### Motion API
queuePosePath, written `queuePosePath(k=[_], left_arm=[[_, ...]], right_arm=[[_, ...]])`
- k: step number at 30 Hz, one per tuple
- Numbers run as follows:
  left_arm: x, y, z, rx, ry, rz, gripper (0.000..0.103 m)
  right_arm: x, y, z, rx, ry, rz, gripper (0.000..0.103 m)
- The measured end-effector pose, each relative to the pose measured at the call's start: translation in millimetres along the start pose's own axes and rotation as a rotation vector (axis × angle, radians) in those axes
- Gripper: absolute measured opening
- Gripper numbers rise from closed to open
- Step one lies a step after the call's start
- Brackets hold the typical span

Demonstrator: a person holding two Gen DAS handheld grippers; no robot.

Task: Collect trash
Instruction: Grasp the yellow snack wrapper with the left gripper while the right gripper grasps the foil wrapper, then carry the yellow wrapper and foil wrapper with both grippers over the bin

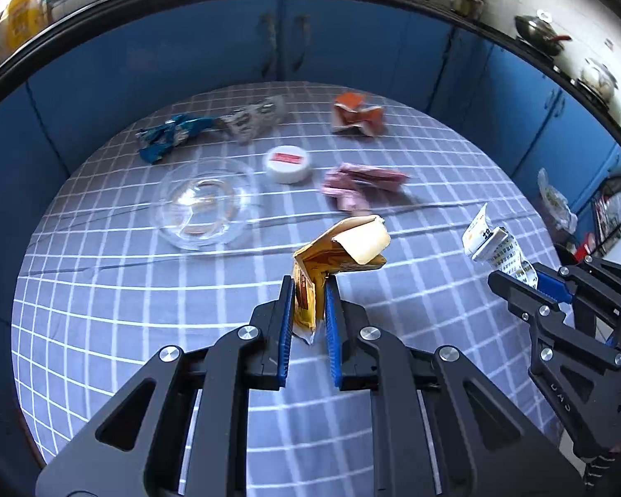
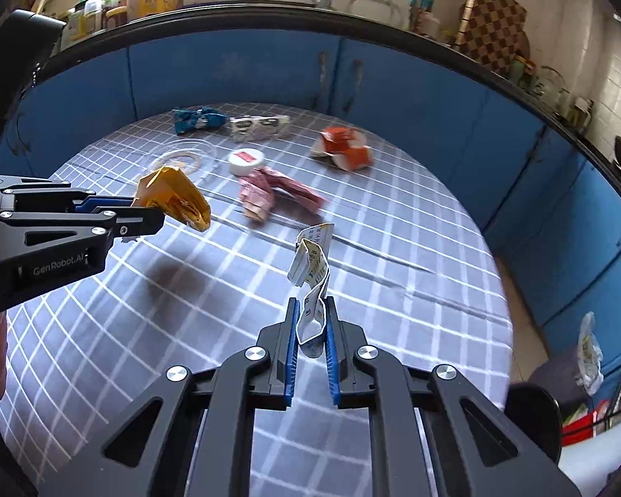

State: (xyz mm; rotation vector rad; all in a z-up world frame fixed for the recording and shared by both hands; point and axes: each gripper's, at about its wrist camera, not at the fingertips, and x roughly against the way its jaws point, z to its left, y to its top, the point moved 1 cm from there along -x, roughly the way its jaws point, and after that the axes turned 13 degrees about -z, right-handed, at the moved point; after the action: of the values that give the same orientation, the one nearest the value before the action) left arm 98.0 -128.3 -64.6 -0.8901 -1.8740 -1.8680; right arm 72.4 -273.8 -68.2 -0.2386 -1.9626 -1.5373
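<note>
My left gripper (image 1: 309, 290) is shut on a crumpled yellow wrapper (image 1: 339, 252) and holds it above the round table; it also shows in the right wrist view (image 2: 174, 199). My right gripper (image 2: 311, 310) is shut on a folded white paper strip (image 2: 312, 265), also held above the table; the strip also shows in the left wrist view (image 1: 492, 244). More trash lies on the far half of the table: a pink wrapper (image 1: 360, 186), an orange carton (image 1: 356, 118), a blue wrapper (image 1: 169, 134) and a white-grey wrapper (image 1: 252, 120).
The table has a grey checked cloth (image 1: 145, 290). A clear glass dish (image 1: 205, 203) and a white round lid (image 1: 287, 163) stand near the middle. Blue cabinets (image 1: 269, 41) run behind. A black bin with bags (image 2: 575, 372) sits at the table's right.
</note>
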Motion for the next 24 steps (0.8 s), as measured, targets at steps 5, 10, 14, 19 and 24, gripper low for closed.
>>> queuePosePath(k=[5,10,14,19,24], left_arm=[[4.5,0.8,-33.5,-0.05,-0.031,-0.007,0.015],[9.4,3.7,-66.1,-0.097,-0.055,-0.018,0.015],[11.8,4.7,-90.9,-0.138,-0.073,-0.024,0.015],[14.8,4.3,-124.7,-0.195,-0.097,-0.027,0.015],[13.9,4.1,-156.8,-0.244,-0.12,-0.027,0.015]], right_arm=[[21.9,-13.6,-25.3,-0.033,-0.044,-0.006,0.012],[40.6,-26.7,-48.3,-0.061,-0.077,-0.013,0.012],[55.3,-38.4,-65.6,-0.077,-0.102,-0.019,0.012],[72.2,-52.9,-86.1,-0.096,-0.13,-0.029,0.012],[83.7,-64.3,-108.3,-0.126,-0.163,-0.039,0.012]])
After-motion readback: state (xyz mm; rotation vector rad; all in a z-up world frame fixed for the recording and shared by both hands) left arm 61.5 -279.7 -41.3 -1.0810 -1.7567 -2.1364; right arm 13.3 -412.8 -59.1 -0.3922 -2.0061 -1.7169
